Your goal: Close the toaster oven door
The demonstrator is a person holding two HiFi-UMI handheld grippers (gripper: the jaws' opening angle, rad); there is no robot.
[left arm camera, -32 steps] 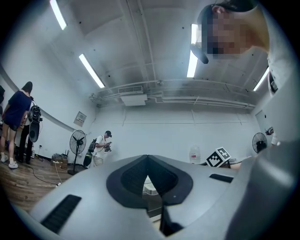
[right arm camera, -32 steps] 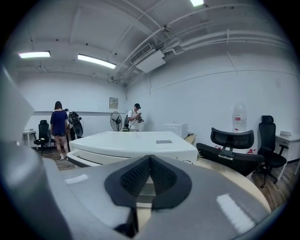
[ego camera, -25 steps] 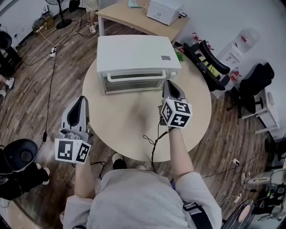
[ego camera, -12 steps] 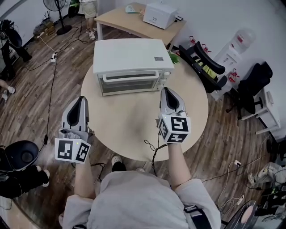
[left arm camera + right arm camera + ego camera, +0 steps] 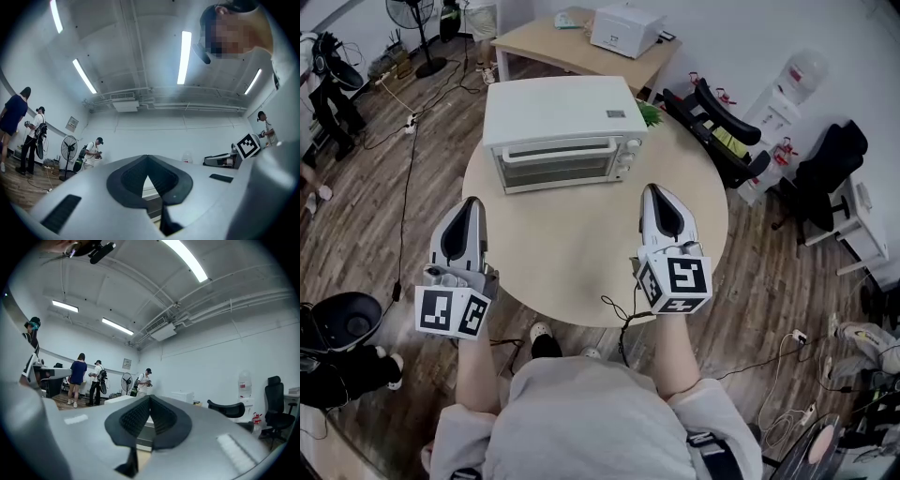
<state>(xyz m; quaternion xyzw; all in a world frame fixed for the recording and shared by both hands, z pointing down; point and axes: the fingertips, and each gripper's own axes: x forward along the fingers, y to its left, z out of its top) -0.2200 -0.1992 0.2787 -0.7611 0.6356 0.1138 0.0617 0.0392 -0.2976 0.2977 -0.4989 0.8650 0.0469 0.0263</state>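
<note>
toaster oven (image 5: 560, 131) knobs (image 5: 627, 161) too small to read; in both gripper views it is mostly hidden.

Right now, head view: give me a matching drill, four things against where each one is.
1 toaster oven
2 left claw
3 right claw
4 standing fan

A far left, on the floor
B shut, over the table's right side
C rear of the table, door closed
D shut, at the table's left edge

Pairs: 1-C, 2-D, 3-B, 4-A

A round table (image 5: 581, 248), floor fan (image 5: 405, 11), water dispenser (image 5: 803, 77) and black office chair (image 5: 832, 169).
</note>
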